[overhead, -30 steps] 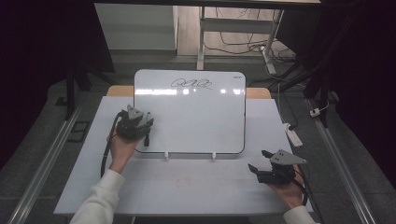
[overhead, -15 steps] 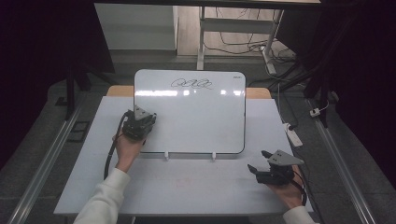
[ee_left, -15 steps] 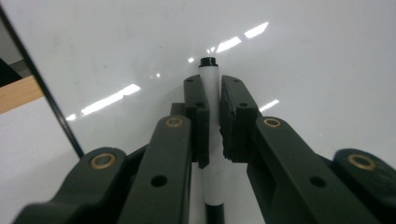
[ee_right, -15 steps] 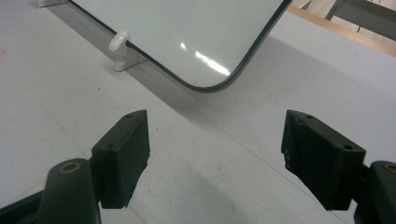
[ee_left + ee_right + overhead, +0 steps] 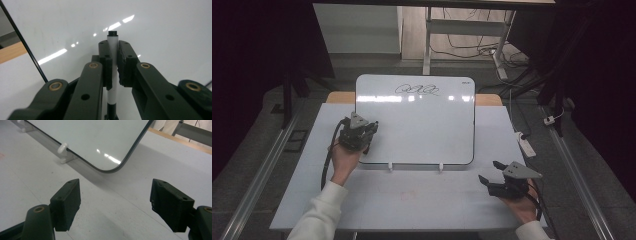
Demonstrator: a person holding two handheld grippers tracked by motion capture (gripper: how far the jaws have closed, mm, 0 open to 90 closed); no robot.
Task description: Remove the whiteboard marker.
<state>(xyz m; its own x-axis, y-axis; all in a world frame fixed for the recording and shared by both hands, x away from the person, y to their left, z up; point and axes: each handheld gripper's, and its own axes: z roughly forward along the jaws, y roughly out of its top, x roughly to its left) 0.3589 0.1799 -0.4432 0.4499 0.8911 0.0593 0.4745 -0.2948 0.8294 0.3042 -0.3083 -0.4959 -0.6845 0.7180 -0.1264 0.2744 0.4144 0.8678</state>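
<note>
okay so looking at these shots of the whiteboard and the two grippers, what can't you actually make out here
- Marker in the left gripper: its lower end is cut off by the bottom edge of the left gripper view; the jaws cover its middle.
- In the high view, that gripper's body hides the marker.
- Scribble on the whiteboard: too small in the high view to read.
- Right gripper, jaws apart: the whiteboard's upper part is cut off by the right gripper view's top edge.

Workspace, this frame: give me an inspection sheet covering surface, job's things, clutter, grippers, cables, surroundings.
Surface: pale table, faint reddish smudge near the front.
Job's things: whiteboard propped on white pegs, black scribble along its top; marker, white barrel, against the board.
Clutter: nothing seen.
Grippers: left gripper shut on marker; right gripper open, nothing between its jaws, over the table.
Cables: left gripper's cable trails along the forearm.
Surroundings: dark; power strip on the floor, right.
</note>
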